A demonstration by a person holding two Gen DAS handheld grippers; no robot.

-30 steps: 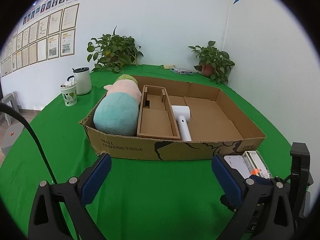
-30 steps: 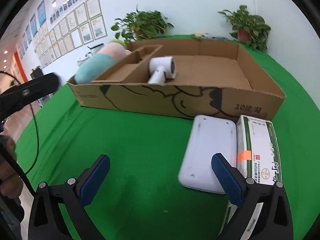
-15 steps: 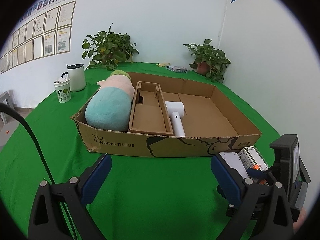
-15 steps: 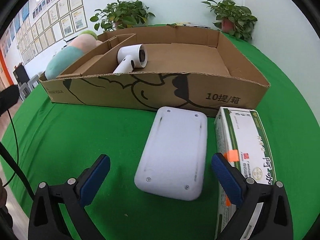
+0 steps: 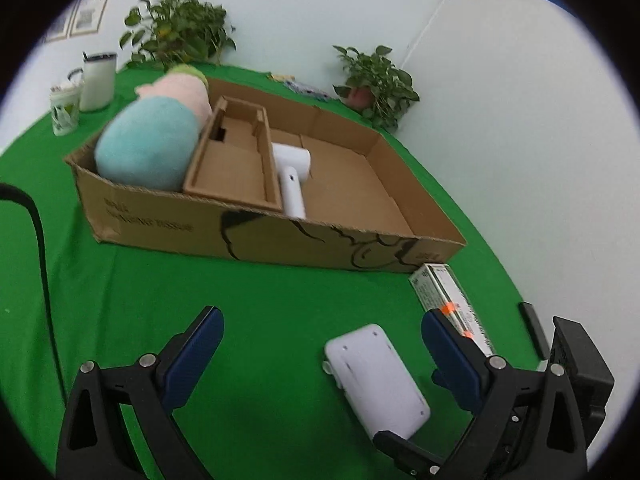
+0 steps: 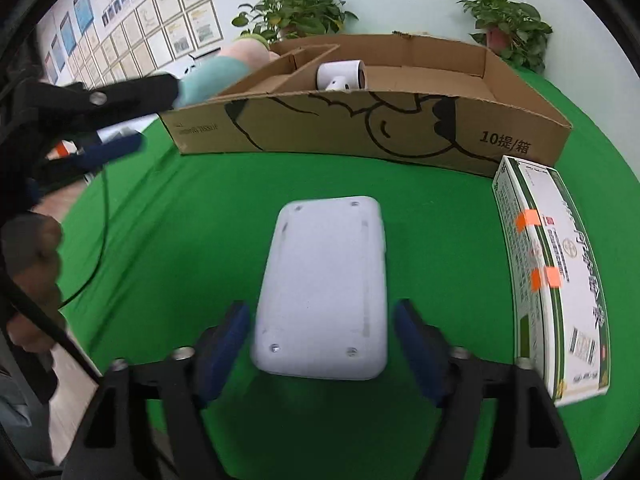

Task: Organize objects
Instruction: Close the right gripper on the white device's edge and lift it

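Note:
A white flat device (image 6: 324,284) lies on the green table between my right gripper's fingers. The right gripper (image 6: 322,328) is open around its near end, pads close to its sides but apart from them. A green-and-white carton (image 6: 552,276) lies to its right. Behind stands a low cardboard box (image 6: 360,120) holding a plush toy (image 5: 156,144), a cardboard insert (image 5: 236,164) and a white hair dryer (image 5: 292,176). My left gripper (image 5: 320,352) is open and empty, above the table left of the white device (image 5: 376,380). The carton shows there too (image 5: 448,300).
A white mug (image 5: 64,108) and a white kettle (image 5: 96,84) stand at the far left of the table. Two potted plants (image 5: 176,36) (image 5: 376,80) stand at the back by the wall. A black cable (image 5: 36,240) hangs at the left.
My right gripper has moved forward and narrowed around the white device. My left gripper has swung right and down, so the device and carton show closer in its view.

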